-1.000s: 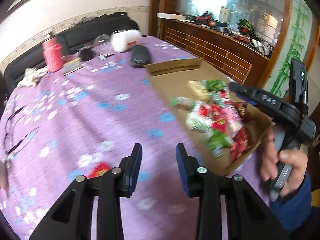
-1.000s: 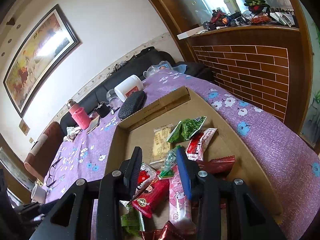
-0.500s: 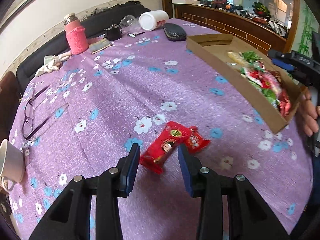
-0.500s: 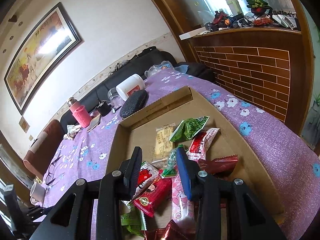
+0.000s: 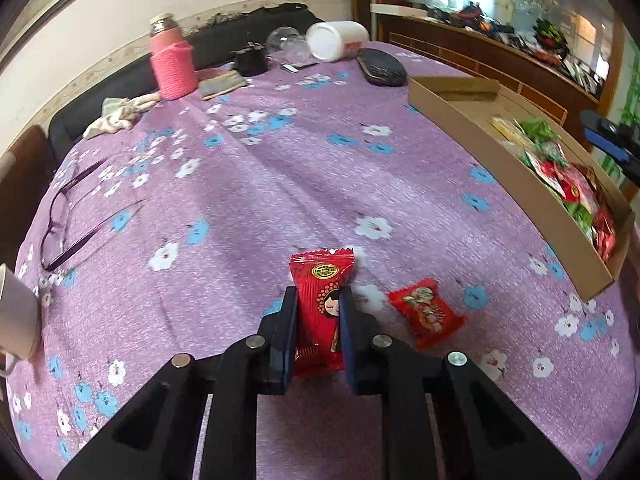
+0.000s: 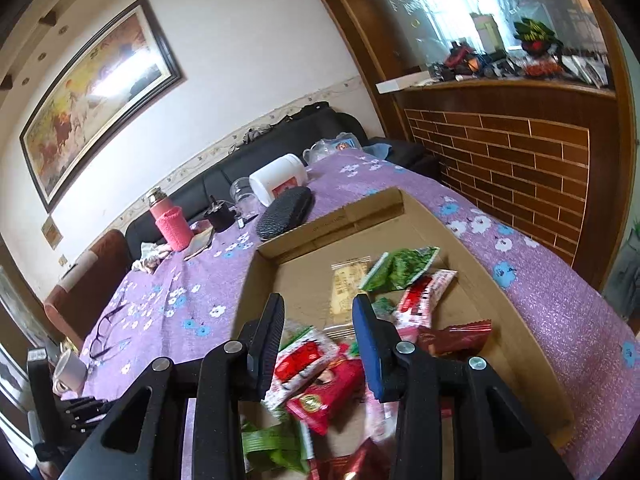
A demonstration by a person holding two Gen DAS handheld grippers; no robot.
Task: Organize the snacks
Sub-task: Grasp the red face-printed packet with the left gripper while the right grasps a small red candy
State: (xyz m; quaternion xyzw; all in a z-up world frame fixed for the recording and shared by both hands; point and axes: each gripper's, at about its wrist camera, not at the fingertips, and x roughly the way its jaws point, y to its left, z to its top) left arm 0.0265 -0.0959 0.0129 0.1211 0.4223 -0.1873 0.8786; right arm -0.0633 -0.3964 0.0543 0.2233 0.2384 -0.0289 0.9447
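Observation:
A long red snack packet (image 5: 322, 276) with a cartoon face lies on the purple flowered tablecloth (image 5: 260, 184). My left gripper (image 5: 318, 294) has its jaws closing on it, and both pads touch the packet's sides. A smaller red packet (image 5: 426, 314) lies just to the right, loose. The shallow cardboard box (image 5: 480, 148) of mixed snacks stands at the table's right. My right gripper (image 6: 318, 304) hovers open over that box (image 6: 248, 280), above a heap of red and green packets (image 6: 400, 268), with nothing between its fingers.
Glasses (image 5: 68, 220) and a white mug (image 5: 16, 316) sit at the table's left edge. Along the far side stand a pink bottle (image 5: 172, 64), a cloth (image 5: 120, 112), a white jar (image 5: 336, 40) on its side and a black case (image 5: 380, 68). A wooden partition (image 6: 520, 168) flanks the table.
My left gripper swung away from the box to the near side of the table, came down over the long red packet and closed onto it. The right gripper stayed over the box.

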